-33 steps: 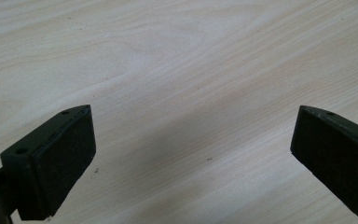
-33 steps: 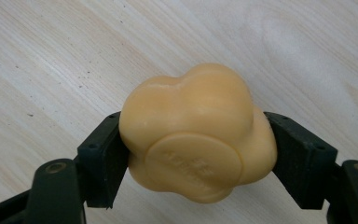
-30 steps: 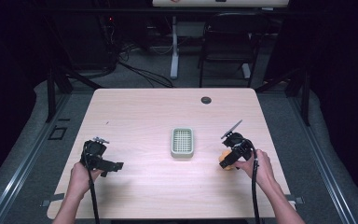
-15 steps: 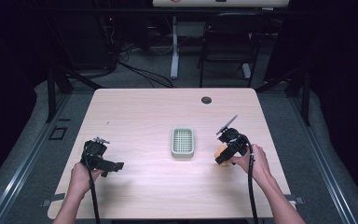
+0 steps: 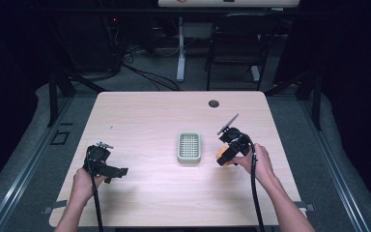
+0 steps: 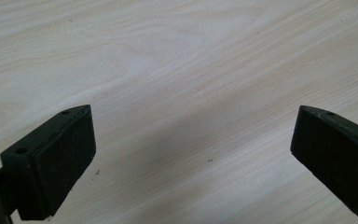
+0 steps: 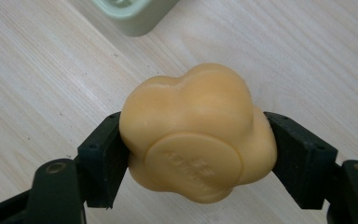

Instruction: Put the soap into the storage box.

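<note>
An orange-yellow lobed bar of soap [image 7: 198, 140] with a round embossed face is clamped between both pads of my right gripper [image 7: 196, 154], which is shut on it and holds it just above the wooden table [image 5: 145, 116]. In the high view that right gripper [image 5: 224, 158] is just right of a pale green slotted soap dish [image 5: 189, 147], and the soap [image 5: 221, 154] peeks out at its tip. A corner of the soap dish [image 7: 135, 14] shows at the top of the right gripper view. My left gripper [image 6: 191, 154] stands open over bare wood, at the table's front left as the left gripper [image 5: 118, 172].
A small dark round grommet [image 5: 214, 103] sits near the table's far edge. Beyond the table stand a black chair [image 5: 234, 48], a white stand leg [image 5: 180, 48] and cables on the floor. Bare wood lies between the two grippers.
My right gripper has carried the soap leftward toward the soap dish and slightly up. The left gripper has stayed where it was.
</note>
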### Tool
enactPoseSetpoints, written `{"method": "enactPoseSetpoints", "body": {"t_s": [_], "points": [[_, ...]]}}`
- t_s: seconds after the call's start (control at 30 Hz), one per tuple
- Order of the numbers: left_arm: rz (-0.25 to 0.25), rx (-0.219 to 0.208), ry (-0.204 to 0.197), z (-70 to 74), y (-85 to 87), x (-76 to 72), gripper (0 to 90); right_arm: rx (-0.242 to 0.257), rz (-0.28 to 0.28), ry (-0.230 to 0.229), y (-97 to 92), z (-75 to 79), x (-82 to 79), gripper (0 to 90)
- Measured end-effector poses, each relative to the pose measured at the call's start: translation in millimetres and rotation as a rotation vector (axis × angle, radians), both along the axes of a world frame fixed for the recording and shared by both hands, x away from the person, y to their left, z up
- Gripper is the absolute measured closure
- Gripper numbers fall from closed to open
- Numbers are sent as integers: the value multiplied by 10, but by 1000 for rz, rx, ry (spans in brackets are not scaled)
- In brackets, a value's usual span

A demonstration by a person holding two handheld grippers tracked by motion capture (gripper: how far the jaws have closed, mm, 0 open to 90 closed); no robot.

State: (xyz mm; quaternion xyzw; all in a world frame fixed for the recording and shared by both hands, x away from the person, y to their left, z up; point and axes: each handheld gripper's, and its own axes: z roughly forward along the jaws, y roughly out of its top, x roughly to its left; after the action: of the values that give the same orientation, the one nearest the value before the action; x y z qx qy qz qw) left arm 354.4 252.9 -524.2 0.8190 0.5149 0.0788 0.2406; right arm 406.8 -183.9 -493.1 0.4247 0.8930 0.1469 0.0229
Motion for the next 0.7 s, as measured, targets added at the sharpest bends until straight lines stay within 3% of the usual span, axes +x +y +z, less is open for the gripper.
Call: {"method": "enactPoseSetpoints", "body": {"t_s": [0.07, 0.7], "points": [[1, -1, 0, 0, 0, 1, 0, -16, 30, 11, 26, 41, 42, 261], [-6, 0, 0, 0, 0, 3, 0, -9, 60, -1, 254, 216, 234, 260]]}}
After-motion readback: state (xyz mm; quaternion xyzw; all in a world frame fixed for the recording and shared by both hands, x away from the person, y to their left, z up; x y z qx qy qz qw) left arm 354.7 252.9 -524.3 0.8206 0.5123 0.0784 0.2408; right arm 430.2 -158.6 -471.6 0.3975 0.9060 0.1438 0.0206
